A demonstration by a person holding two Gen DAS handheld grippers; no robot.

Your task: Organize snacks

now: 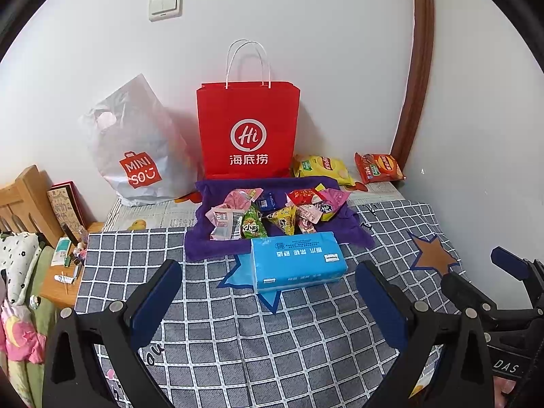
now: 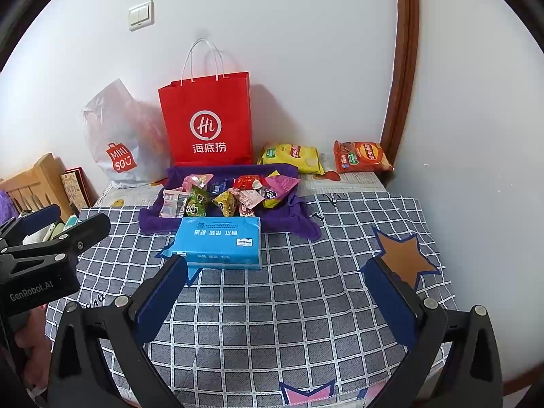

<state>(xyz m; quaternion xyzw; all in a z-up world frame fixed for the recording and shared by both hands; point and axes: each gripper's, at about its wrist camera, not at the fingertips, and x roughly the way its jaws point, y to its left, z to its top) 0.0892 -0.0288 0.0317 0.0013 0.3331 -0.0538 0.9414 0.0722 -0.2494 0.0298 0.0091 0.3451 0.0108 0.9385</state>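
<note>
Several small snack packets [image 1: 272,212] [image 2: 227,195] lie in a heap on a purple cloth [image 1: 217,241] [image 2: 289,219] on the checked bed cover. A yellow chip bag [image 1: 321,168] [image 2: 292,157] and an orange chip bag [image 1: 379,167] [image 2: 362,156] lie behind it by the wall. A red paper bag [image 1: 248,129] [image 2: 207,119] stands upright against the wall. My left gripper [image 1: 268,272] and right gripper [image 2: 282,265] are both open and empty, held above the cover in front of the heap.
A blue tissue pack [image 1: 295,260] [image 2: 219,243] lies just in front of the cloth. A white Miniso plastic bag [image 1: 136,149] [image 2: 119,136] leans left of the red bag. A wooden bedside stand with small items [image 1: 64,265] is at the left. Walls close the back and right.
</note>
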